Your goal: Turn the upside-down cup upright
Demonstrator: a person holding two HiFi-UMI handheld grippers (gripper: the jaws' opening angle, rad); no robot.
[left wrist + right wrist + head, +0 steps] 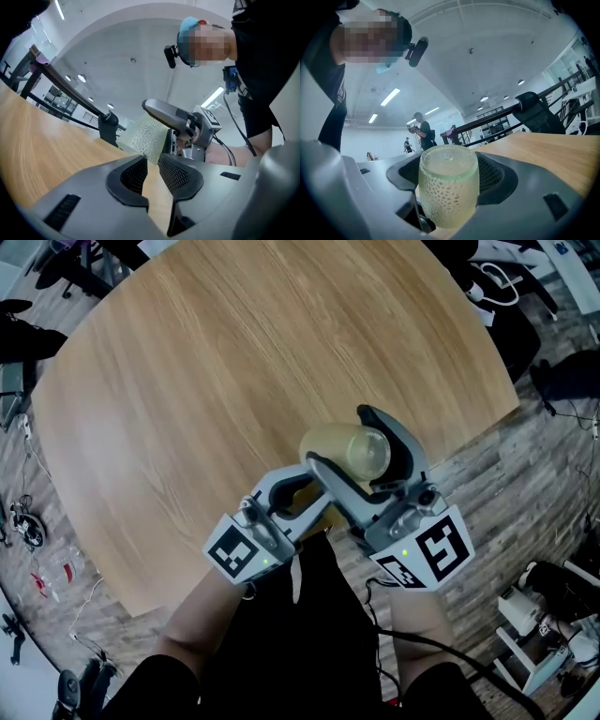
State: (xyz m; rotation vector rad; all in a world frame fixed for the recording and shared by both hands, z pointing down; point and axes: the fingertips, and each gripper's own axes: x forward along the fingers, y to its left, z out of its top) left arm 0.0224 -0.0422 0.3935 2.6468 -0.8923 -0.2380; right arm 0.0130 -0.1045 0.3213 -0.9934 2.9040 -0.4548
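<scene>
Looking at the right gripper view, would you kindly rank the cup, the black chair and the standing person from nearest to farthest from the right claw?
1. cup: centre foreground, gripped between the pads of the right claw.
2. black chair: to the right, past the far edge of the table.
3. standing person: left of centre, small, far in the background.

The left tongs (pixel 151 161) and right tongs (pixel 339 439) are grey moulded plastic with black ribbed pads (pixel 176 174). The left cube (pixel 236 554) and right cube (pixel 429 554) are white with black square markers and a small green light each. A thin black cable (pixel 412 638) trails from the right one. The person wears black clothing (pixel 281 643).
</scene>
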